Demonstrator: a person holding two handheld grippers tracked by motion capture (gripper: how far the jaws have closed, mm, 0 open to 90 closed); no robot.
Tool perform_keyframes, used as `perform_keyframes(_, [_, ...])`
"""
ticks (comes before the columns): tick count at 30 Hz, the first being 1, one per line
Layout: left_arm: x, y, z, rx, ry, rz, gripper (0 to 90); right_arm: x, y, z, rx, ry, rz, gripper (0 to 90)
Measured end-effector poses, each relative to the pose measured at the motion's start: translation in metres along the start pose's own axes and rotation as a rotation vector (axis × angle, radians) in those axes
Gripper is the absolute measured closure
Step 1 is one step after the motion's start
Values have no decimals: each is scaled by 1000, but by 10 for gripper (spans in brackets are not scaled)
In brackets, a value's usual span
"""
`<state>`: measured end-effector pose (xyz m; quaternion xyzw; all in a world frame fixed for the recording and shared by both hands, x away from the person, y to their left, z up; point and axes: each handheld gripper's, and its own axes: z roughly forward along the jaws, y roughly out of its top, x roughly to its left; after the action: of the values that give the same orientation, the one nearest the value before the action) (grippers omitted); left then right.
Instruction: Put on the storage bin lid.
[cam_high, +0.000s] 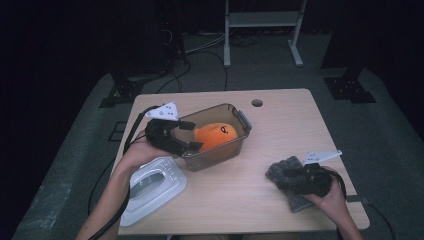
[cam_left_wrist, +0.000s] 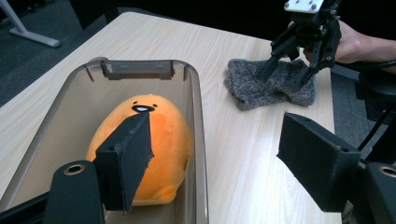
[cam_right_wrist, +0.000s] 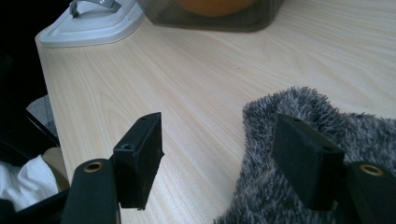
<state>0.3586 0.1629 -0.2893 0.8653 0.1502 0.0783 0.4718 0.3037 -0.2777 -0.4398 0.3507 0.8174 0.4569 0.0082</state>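
Worktop (cam_high: 280, 115): light wood-grain table, round cable hole (cam_high: 257, 103) near its far edge

Clear brown plastic bin (cam_high: 240, 122): rectangular, lidless, left of the worktop's centre, long axis running from near-left to far-right; latch handle on the far short wall

Orange plush toy (cam_high: 216, 136): egg-shaped, small printed face, lying inside the bin on its floor, face toward the bin's far end

White lid (cam_high: 152, 187): grey recessed handle in the middle, flat on the worktop at the near-left corner, just beside the bin's near end and partly over the worktop's left edge

Grey fuzzy cloth (cam_high: 285, 172): crumpled, resting on the worktop near the near-right corner, well apart from the bin

Left gripper (cam_high: 189, 135): held in the person's left hand (cam_high: 137, 152) at the bin's near end; jaws spread wide; in the left gripper view one jaw sits inside the bin in front of the plush toy, the other hangs outside the bin wall over bare worktop, so the jaws straddle the bin's long right-hand wall; nothing clamped

Right gripper (cam_high: 282, 176): held in the person's right hand (cam_high: 332, 197) at the near-right corner, tips lowered onto the grey fuzzy cloth; jaws wide apart; in the right gripper view one jaw lies over the cloth, the other over bare wood beside the cloth's edge; cloth not pinched

Floor (cam_high: 380, 130): grey carpet, cables and a white frame base beyond the far edge
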Motion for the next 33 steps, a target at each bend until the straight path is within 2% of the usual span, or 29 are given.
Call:
perform_keyframes(5, [-4,-6,-7,-9,5,-5,206,0,0,0,-1,-1,1,326])
perform_keyframes(17, [-17,-21,-23,-29,19,14,173,1,0,0,1,-4,0,325])
perform_keyframes(33, [-25,-54,-44,-58,56,-18,154,1,-1,1,7,-6,2,326])
